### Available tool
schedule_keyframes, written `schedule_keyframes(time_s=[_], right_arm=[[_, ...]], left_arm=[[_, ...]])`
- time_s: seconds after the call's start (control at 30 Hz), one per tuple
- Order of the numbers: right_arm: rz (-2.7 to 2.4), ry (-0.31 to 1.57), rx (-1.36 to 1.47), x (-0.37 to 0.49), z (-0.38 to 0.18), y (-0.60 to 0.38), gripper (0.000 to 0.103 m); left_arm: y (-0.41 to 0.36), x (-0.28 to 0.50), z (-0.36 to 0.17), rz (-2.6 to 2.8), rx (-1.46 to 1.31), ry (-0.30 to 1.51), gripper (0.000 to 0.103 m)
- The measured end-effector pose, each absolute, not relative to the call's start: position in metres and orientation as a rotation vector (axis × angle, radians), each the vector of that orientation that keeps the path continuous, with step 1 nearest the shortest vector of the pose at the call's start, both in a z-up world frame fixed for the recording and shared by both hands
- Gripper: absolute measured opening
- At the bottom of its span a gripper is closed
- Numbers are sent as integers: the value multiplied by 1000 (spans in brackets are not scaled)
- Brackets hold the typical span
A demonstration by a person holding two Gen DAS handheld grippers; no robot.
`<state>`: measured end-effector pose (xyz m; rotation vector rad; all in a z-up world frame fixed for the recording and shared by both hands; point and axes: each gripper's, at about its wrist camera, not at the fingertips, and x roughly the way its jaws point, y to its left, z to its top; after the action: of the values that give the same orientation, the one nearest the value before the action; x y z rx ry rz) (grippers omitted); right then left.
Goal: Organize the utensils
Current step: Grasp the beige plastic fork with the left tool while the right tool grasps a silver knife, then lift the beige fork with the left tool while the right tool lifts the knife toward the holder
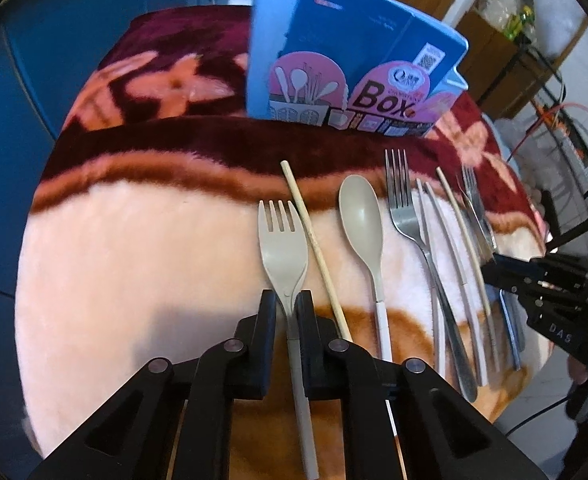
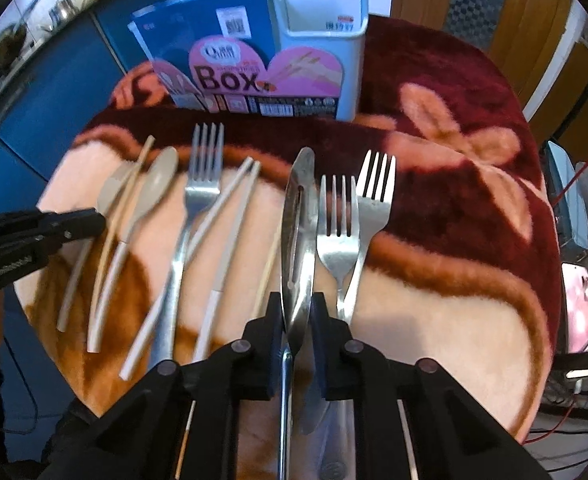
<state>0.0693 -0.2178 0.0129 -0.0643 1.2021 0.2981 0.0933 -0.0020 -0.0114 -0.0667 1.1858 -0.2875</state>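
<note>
Left wrist view: left hand-held gripper (image 1: 286, 300) closed on the neck of a beige fork (image 1: 283, 240), tines pointing away toward the box (image 1: 354, 60). Just right of the fork, a wooden chopstick (image 1: 314, 240) lying at a slant, then a beige spoon (image 1: 361, 224), a steel fork (image 1: 404, 208), and a bundle of pale chopsticks (image 1: 454, 264) further right. All on a plush blanket (image 1: 134, 260) in pink, orange and maroon covering the desk. Blue box upright at the far edge, printed label reading "Box" facing the camera. At the right edge, the other hand-held gripper, black, low over the utensils.

Right wrist view: right hand-held gripper (image 2: 297, 308) clamped on a steel knife (image 2: 298, 232), the blade standing on edge between the pads, tip pointing toward the box (image 2: 254, 48). Immediately right of the knife, two steel forks (image 2: 354, 216) overlapping, handles crossing. To the left, pale chopsticks (image 2: 222, 208), another steel fork (image 2: 202, 184), the beige spoon (image 2: 150, 188). Left hand-held gripper entering from the left edge, its tip over the beige fork's handle; a person's hand partly visible behind it.
</note>
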Motion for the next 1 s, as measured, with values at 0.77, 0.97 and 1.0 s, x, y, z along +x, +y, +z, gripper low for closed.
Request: schedule_keyframes(time_s=[0.77,0.97,1.0], right_arm=[[331,612,86,45,83,-224,15],[356,630,97,58,85,-225,15],[356,634,95,58,84,-226,15]], left_arm=[[22,74,91,-318,-206,592,0],[12,103,81,-297,-121,727,0],[12,107,76,-284,-108,751,0]])
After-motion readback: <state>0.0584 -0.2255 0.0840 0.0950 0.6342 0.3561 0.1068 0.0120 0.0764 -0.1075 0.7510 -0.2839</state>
